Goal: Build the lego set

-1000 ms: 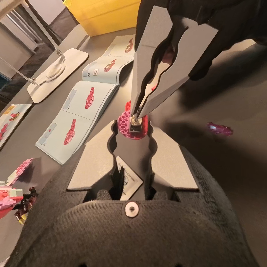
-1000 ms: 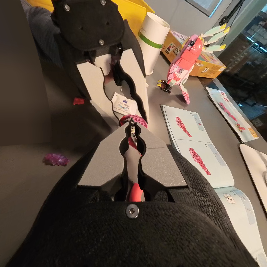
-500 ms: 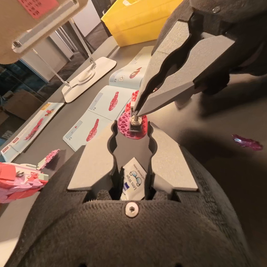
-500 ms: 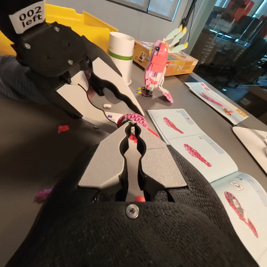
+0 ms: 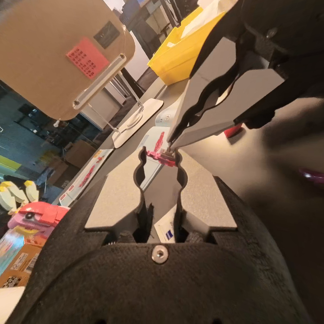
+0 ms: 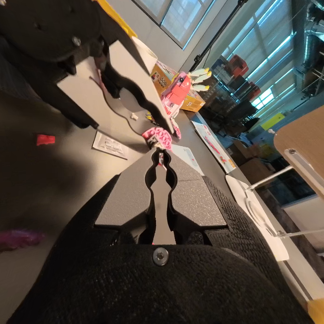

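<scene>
A pink round brick plate (image 5: 154, 156) with a dark brick on top sits between my left gripper's (image 5: 160, 155) fingertips, which press on its two edges and hold it above the grey table (image 5: 245, 157). The right wrist view shows the plate (image 6: 164, 138) clear of the table, between the left gripper's (image 6: 159, 135) fingers. My right gripper (image 6: 159, 154) is shut on a small pale round piece (image 6: 157, 145) that stands on the dark brick. The left wrist view shows the right gripper (image 5: 169, 144) coming in from above.
An open instruction booklet (image 6: 189, 156) lies under the plate. Around it lie a white sachet (image 6: 110, 145), a red brick (image 6: 45, 139) and a purple clear piece (image 6: 21, 238). A pink brick bird (image 6: 177, 89), its box (image 6: 191, 103), a yellow bin (image 5: 175, 57) and a board stand (image 5: 138, 121) stand farther off. Both grippers' tips are close together, under 4 cm apart.
My left gripper's jaws have narrowed onto the pink plate. Both grippers have tilted and risen with it off the table. The right gripper stays shut on the small pale piece.
</scene>
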Motion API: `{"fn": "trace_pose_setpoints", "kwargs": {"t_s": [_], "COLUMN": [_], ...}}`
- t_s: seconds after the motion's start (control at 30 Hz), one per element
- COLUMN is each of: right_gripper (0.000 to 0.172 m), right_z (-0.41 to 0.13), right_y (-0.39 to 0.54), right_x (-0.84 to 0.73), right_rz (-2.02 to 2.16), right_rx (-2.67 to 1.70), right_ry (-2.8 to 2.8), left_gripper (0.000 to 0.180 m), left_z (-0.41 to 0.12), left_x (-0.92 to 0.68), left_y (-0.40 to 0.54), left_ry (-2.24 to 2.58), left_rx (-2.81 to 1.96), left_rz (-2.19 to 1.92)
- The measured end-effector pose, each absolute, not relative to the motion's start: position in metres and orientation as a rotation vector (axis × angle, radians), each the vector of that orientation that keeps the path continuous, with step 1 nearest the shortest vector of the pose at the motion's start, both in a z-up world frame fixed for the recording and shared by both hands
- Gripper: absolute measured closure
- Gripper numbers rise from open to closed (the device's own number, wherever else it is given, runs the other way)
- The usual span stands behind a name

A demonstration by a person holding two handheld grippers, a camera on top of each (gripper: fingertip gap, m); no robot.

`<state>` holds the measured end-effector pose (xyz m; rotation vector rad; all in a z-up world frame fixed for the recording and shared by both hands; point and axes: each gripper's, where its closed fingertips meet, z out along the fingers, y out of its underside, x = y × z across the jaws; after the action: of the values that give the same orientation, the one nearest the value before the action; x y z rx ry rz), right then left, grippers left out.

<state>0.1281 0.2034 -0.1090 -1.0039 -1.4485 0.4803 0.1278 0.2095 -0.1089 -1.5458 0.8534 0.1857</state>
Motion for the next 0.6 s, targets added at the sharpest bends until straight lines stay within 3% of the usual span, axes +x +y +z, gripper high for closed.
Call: {"fn": "trace_pose_setpoints", "kwargs": {"t_s": [0.37,0.6], "right_gripper": [0.17,0.17], "right_z": [-0.118,-0.148], "right_y": [0.203,0.21], "right_x": [0.126,0.124], "right_rz": [0.742,0.632], "right_rx": [-1.165,-1.288], "right_ry": [-1.428,-1.541], "left_gripper": [0.149,0.156], "left_z": [-0.123,-0.153], "left_x": [0.126,0.127], "left_y": [0.21,0.211], "left_ry": [0.838,0.77], "left_rx": [-1.663,-1.892], "left_rz": [-0.027,-0.229]}}
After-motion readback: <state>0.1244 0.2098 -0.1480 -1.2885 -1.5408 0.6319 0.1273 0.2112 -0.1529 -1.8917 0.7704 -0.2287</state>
